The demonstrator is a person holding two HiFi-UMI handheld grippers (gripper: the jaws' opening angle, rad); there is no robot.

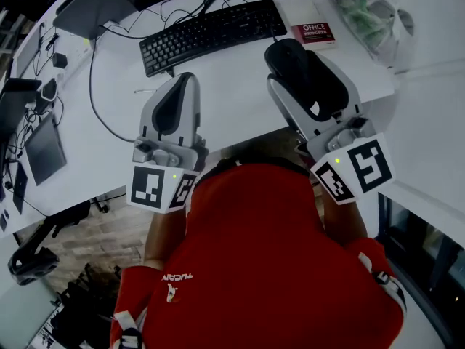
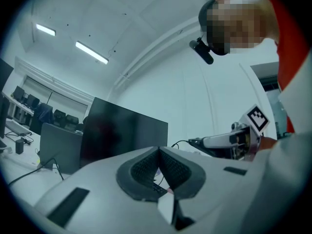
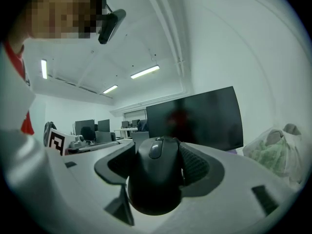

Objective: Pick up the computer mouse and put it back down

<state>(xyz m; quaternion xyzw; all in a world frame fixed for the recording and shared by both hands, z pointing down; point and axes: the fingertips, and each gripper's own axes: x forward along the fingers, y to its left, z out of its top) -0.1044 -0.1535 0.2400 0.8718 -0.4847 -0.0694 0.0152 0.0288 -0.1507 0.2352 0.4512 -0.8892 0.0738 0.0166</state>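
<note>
While my right claw (image 3: 157,152) clamps the mouse (image 3: 155,191) between its pads, scroll wheel up, the mouse is off the table (image 1: 240,100), up in the air with the monitor (image 3: 195,118) behind it. The jaws stand wide, pressing both sides of it. My left claw (image 2: 158,167) is pinched shut on nothing, hovering beside the right one over the table's near edge. The keyboard (image 1: 211,33) lies just beyond both claws, a book (image 1: 314,32) at its right.
</note>
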